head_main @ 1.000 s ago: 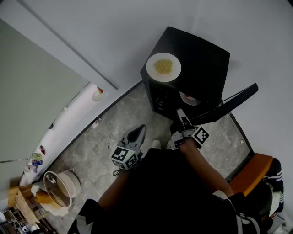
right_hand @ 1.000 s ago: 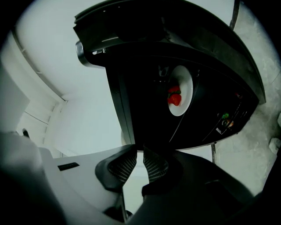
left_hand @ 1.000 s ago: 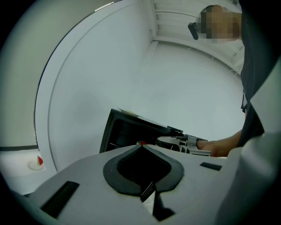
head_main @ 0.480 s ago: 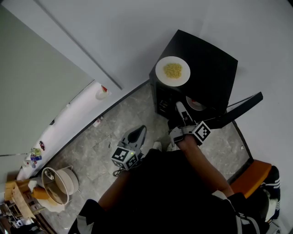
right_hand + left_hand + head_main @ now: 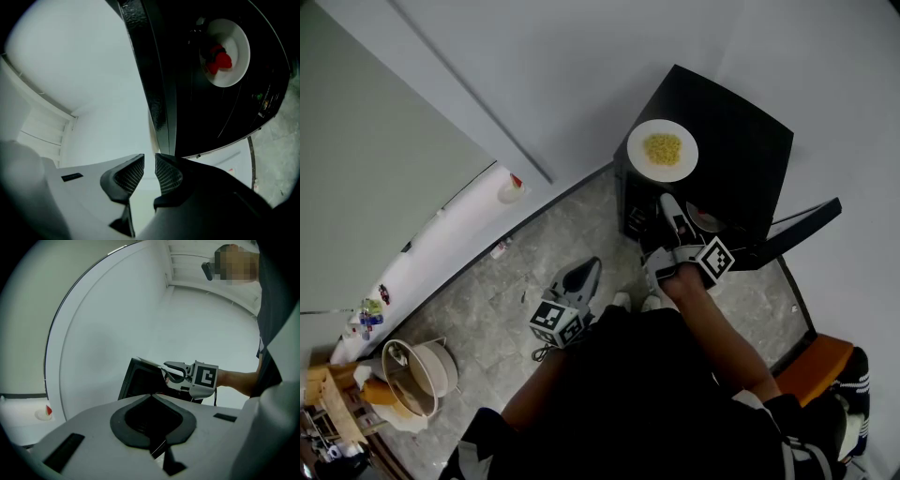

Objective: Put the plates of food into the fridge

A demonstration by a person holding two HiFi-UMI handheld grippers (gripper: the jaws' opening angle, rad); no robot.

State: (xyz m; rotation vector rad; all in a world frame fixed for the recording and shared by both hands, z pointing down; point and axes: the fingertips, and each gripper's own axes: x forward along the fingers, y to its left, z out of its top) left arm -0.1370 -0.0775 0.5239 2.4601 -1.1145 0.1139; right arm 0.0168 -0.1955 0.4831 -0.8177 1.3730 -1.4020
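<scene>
Nearest, in the lower middle of the head view, the left hand-held gripper (image 5: 589, 267) hangs over the grey stone floor (image 5: 506, 281). In its own view the jaws are together and nothing is between them. It points toward the upper right, at the fridge.

A little farther, the right hand-held gripper (image 5: 669, 208) is just before the open front of the black fridge (image 5: 736, 122). Its jaws have just been opening. In the right gripper view a narrow gap stands between the ribbed pads (image 5: 129, 176), and the gap is empty.

The fridge door (image 5: 797, 225) is swung open toward the right of the frame. Inside the fridge, a white plate with red food (image 5: 225, 51) lies flat on a shelf, apart from the jaws.

Farthest, a white plate with yellow food (image 5: 663, 150) lies flat on the fridge top, near its front left edge. Both plates are round, so they have no long axis.
</scene>
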